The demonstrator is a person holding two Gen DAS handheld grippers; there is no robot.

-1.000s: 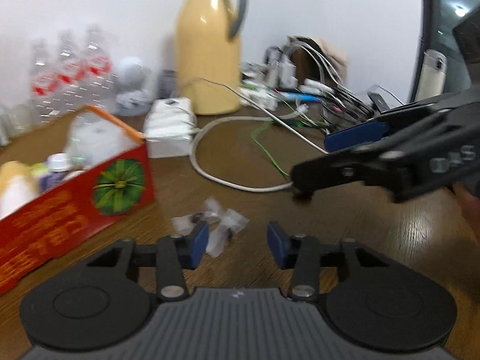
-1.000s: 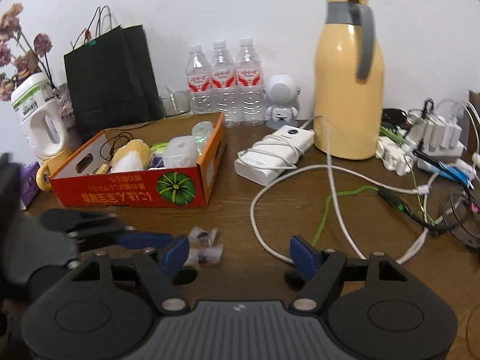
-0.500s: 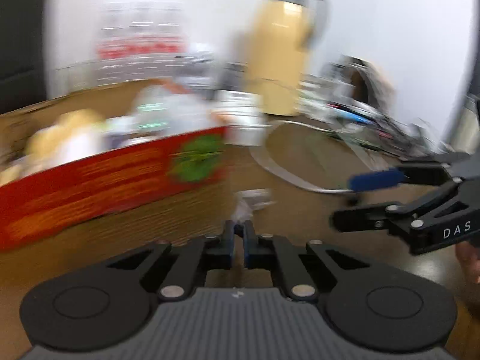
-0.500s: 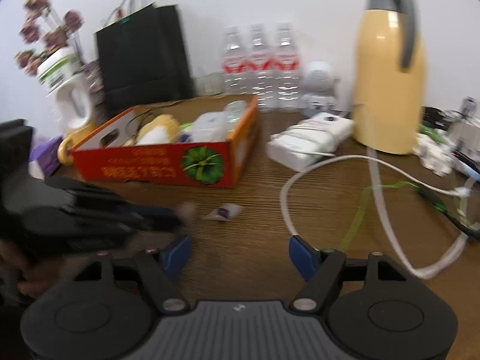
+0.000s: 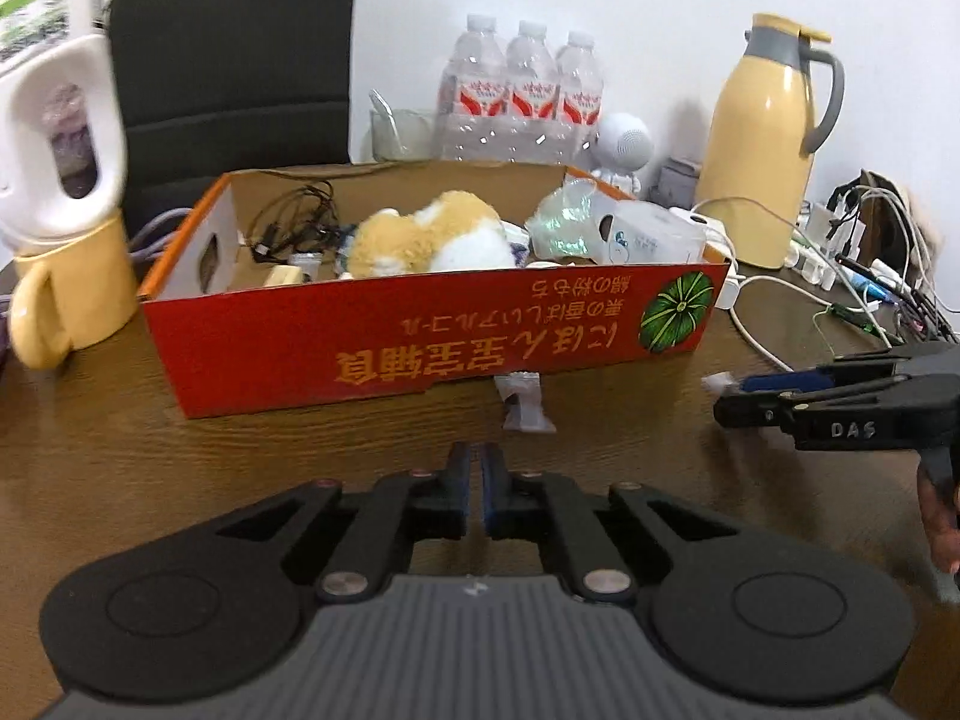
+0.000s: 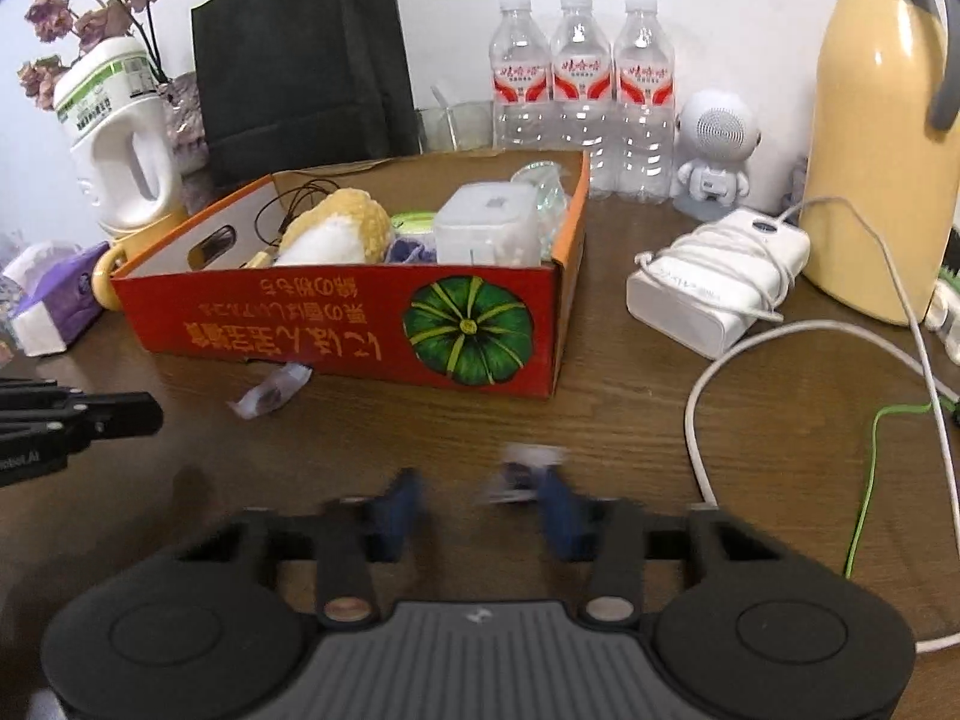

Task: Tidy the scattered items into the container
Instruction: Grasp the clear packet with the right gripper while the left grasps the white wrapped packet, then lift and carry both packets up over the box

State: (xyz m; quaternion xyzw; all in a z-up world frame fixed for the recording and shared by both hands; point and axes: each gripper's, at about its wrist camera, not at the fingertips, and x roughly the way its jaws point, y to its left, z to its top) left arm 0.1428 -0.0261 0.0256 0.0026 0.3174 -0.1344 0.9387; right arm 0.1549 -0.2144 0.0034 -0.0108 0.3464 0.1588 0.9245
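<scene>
- Left gripper [image 5: 474,498]: jaws pinched together, nothing between them. A second ago they stood wide over a pair of small clear packets; they shut without catching either, so that grab looks like a miss.
- Loose packet [image 5: 525,402]: lies flat on the table [image 5: 180,480], just ahead of the left gripper's tips and right at the foot of the red box [image 5: 384,354] (touching the wall or only beside it, cannot tell).
- Right gripper [image 6: 477,504]: jaws have just been closing, now narrow but apart. Second packet [image 6: 528,474] sits between them against the right-hand pad; the other pad is not on it. The frame is blurred, so no firm grip is confirmed.
- Change: the two packets lay together a second ago and are now well apart, one per gripper.
- The box holds a plush toy [image 5: 432,234], cables and plastic cases; both packets are outside it.
- Judgement: the task is near its end, with two packets left. The right needs to finish its pinch and then lift over the wall; the left needs to reopen and retry.
</scene>
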